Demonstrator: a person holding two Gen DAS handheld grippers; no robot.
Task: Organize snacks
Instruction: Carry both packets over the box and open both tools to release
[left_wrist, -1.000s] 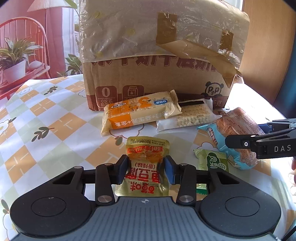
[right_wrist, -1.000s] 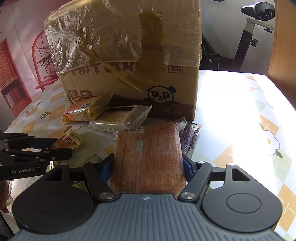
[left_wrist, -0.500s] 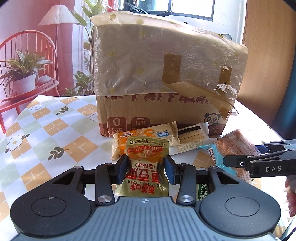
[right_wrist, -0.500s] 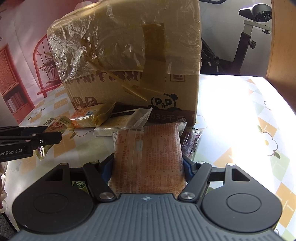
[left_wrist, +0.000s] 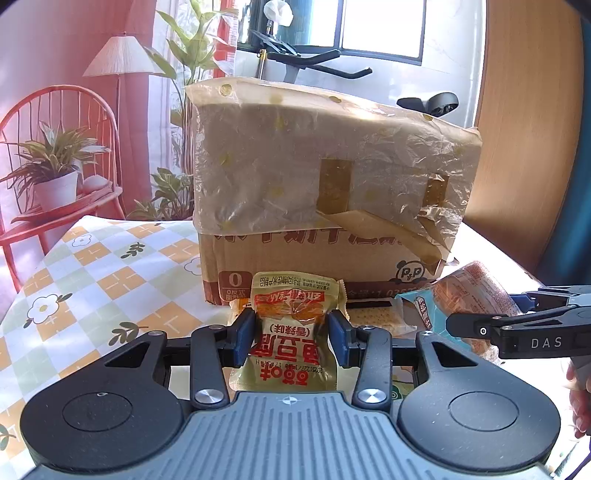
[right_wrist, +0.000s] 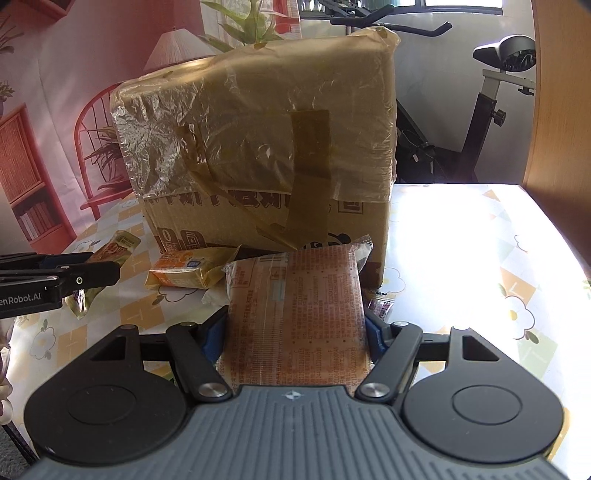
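Snack pouch lengthwise along left tool, clamped.

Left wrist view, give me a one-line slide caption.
Left gripper clamps a gold snack pouch before a taped cardboard box on a checkered tablecloth.

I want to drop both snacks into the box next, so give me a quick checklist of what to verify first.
1. Left tool shut on the yellow snack pouch: ok.
2. Right tool shut on the brown cracker pack: ok.
3. Both packs lifted off the table: ok, as far as the views show.
4. Cardboard box top open: cannot tell; plastic film and tape cover the side in view.
5. The two tools apart from each other: ok.
6. Orange biscuit pack in front of the box, out of the path: cannot tell.
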